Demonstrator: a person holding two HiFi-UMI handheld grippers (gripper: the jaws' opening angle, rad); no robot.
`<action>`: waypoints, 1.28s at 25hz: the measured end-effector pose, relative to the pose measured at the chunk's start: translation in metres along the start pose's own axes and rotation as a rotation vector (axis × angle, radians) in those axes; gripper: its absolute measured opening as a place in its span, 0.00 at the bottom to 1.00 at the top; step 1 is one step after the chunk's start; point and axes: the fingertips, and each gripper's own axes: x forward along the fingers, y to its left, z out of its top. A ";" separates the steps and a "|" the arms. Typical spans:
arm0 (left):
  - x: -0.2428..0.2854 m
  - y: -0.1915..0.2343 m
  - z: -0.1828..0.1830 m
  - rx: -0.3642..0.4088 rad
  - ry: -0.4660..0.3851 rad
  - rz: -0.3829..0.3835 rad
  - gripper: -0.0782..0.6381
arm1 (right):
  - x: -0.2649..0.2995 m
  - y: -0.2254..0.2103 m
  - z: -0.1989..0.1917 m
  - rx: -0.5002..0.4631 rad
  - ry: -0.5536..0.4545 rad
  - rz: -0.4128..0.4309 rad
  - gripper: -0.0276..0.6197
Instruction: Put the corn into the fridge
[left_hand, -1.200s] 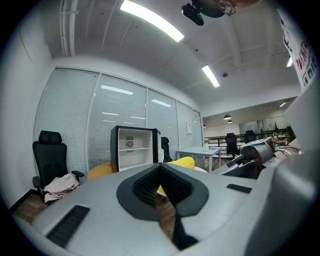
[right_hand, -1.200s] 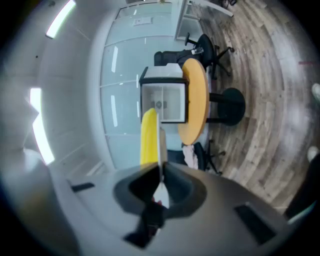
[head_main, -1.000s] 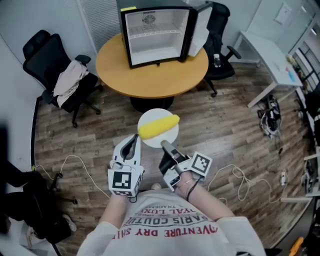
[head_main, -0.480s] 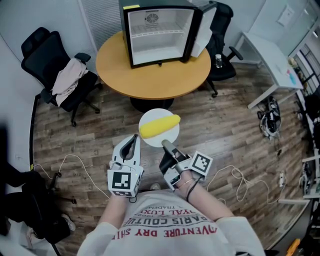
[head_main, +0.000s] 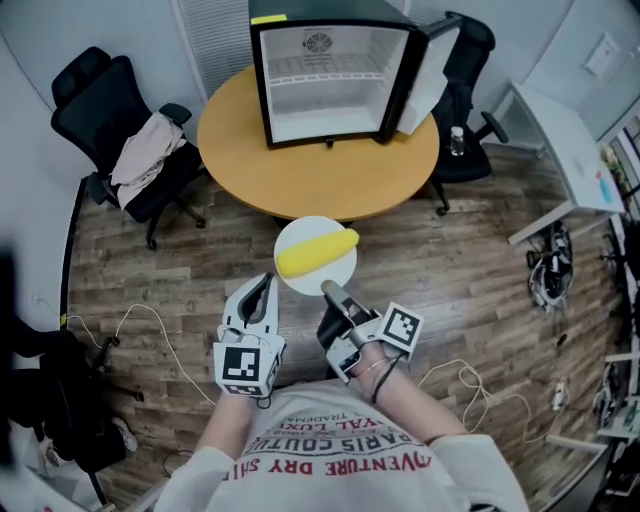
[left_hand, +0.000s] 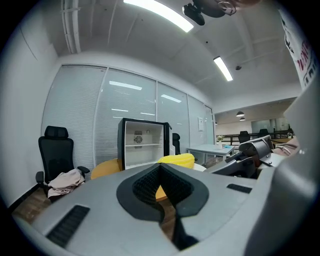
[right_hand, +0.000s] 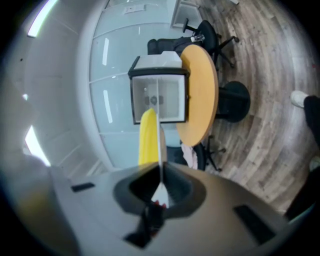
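1. Fingers of the right gripper (head_main: 328, 289) clamp the near rim of a white plate (head_main: 340, 273).
2. Yellow corn (head_main: 316, 252) lies across the plate.
3. Just left of the plate, the left gripper (head_main: 265, 283) is closed on nothing.
4. Beyond the plate, an open mini fridge (head_main: 330, 80) stands on a round table (head_main: 250, 150).

A wood-plank floor (head_main: 480, 270) covers the room. A round wooden bench (head_main: 230, 140) stands at 12 o'clock. A black office chair (head_main: 95, 95) draped with a pale garment (head_main: 145, 150) is at 10, another black chair (head_main: 478, 35) at 1 and a white desk (head_main: 565, 140) at 2. Cables (head_main: 130, 320) trail at 8 o'clock. Strip lights (left_hand: 160, 11) glow above the glass walls (left_hand: 130, 105).
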 end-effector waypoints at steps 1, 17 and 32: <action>0.012 -0.001 0.001 -0.001 0.002 0.012 0.14 | 0.005 0.001 0.012 -0.001 0.012 0.000 0.10; 0.208 -0.035 0.054 -0.017 -0.057 0.186 0.14 | 0.076 0.038 0.217 -0.049 0.193 -0.030 0.10; 0.310 0.055 0.058 -0.027 -0.047 0.217 0.14 | 0.200 0.059 0.291 -0.041 0.157 -0.013 0.10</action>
